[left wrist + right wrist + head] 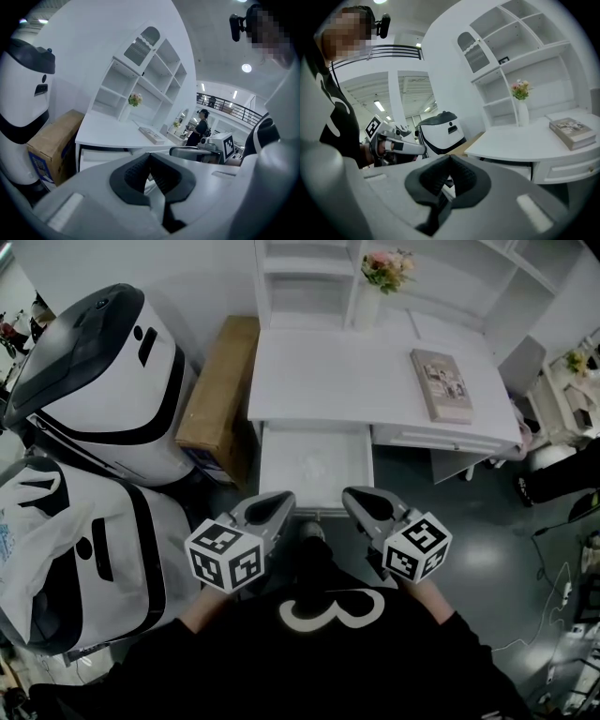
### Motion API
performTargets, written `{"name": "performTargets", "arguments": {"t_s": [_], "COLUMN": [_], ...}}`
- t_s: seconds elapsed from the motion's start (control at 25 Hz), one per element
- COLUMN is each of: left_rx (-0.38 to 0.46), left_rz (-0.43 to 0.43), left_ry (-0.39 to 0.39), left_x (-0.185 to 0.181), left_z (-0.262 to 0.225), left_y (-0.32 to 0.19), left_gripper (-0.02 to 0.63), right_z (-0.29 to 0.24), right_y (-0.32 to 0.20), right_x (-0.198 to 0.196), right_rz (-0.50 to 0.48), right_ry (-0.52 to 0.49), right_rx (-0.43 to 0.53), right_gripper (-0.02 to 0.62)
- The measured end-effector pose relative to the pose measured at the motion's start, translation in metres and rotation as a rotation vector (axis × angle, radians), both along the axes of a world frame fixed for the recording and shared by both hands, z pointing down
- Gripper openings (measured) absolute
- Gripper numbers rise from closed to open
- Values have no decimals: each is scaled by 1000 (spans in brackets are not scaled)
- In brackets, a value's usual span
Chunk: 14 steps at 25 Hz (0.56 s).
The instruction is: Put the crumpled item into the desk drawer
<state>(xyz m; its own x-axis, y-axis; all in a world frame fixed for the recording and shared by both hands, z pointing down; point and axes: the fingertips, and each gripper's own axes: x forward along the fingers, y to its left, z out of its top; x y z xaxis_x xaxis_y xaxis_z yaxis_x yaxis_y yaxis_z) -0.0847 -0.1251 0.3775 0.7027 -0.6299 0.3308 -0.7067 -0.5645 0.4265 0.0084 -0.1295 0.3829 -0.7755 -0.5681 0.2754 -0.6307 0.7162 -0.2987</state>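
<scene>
Head view: our left hand-held gripper (287,497) and right hand-held gripper (351,493) — each closed, empty — hover before the open drawer (281,460).

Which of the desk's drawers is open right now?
The left drawer, pulled well out from the desk with its white inside showing. The right drawer, below the book, sits flush and shut.

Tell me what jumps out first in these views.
Two white-and-black machines crowd the left, beside a cardboard box. Ahead, the white desk has its drawer pulled open and a book on its right side. The left gripper and right gripper sit shut and empty before it.
</scene>
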Motion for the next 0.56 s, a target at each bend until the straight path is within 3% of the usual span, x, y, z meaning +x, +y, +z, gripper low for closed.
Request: {"name": "performTargets", "arguments": {"t_s": [0.56], "left_rx": [-19], "left_rz": [-6], "left_ry": [-21], "left_x": [7], "left_z": [5], "left_y": [-2], "left_gripper": [9], "right_z": [5], "right_y": [-1], "right_x": [7], "right_rz": [-10], "right_ry": [-20], "right_rx": [-24], "right_gripper": [3]}}
